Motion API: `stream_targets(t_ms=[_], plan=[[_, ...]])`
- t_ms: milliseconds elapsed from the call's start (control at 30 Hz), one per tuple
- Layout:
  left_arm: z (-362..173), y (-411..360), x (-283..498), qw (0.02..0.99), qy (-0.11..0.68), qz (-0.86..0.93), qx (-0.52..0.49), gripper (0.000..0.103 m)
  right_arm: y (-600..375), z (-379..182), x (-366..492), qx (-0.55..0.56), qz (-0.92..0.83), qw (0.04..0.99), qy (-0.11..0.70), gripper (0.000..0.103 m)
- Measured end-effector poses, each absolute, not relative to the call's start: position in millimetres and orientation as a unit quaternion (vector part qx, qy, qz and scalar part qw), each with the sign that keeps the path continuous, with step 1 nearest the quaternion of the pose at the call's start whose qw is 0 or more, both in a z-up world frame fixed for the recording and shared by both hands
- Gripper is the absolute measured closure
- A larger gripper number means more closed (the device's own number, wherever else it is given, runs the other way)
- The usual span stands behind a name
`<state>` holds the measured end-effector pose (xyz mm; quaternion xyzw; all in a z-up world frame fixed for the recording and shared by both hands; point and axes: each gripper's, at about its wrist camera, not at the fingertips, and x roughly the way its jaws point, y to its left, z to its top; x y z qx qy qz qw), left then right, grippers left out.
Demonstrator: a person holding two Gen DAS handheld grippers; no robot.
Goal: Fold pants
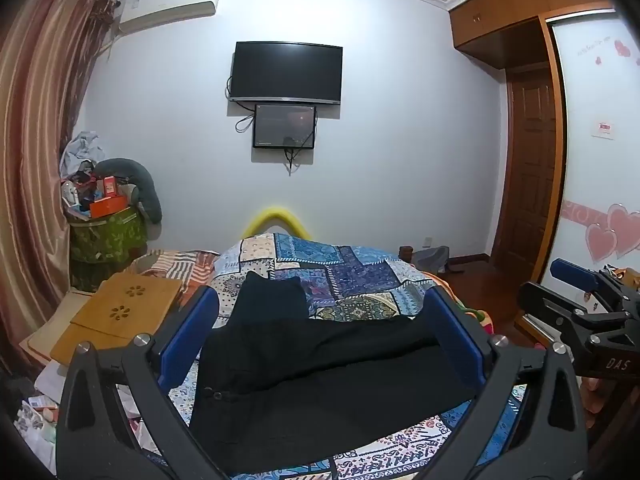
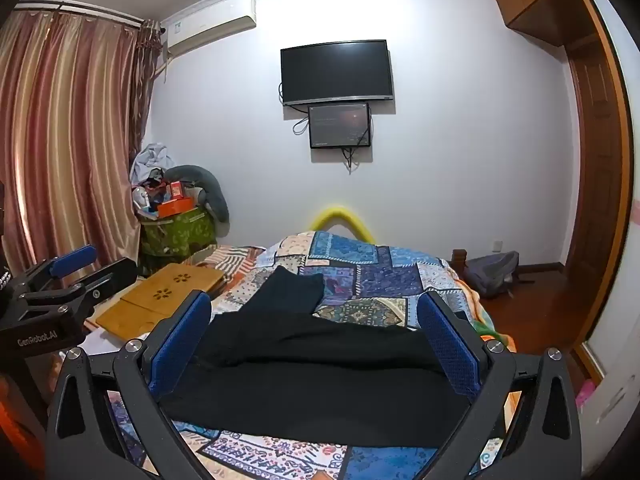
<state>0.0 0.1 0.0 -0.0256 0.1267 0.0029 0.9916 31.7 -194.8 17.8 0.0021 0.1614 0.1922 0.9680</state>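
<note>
Black pants (image 1: 320, 376) lie loosely spread on the quilt (image 1: 352, 276); both the left gripper (image 1: 324, 320) and right gripper (image 2: 316, 320) hover released, so folding seems unstarted, next grasping an edge

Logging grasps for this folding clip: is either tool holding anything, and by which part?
Nothing held. Left tool and right tool hang open above the black pants.

Open bedspread (image 1: 360, 276) beyond black pants (image 1: 320, 380), wooden lap desk (image 1: 120, 312) crowding left edge
</note>
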Motion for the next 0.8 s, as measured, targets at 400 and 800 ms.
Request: stream_targets(t_ms=[400,800], plan=[[-0.2,-7.5,-4.7,0.992,0.127,0.004,-0.024,0.000,-194.5,18.9,28.5,0.001,0.192,0.969,0.158,0.001],[1.2,0.5,2.0,0.991,0.131,0.003,-0.028,0.000,-192.6,23.4,26.2,0.000,0.193,0.969,0.155,0.001]])
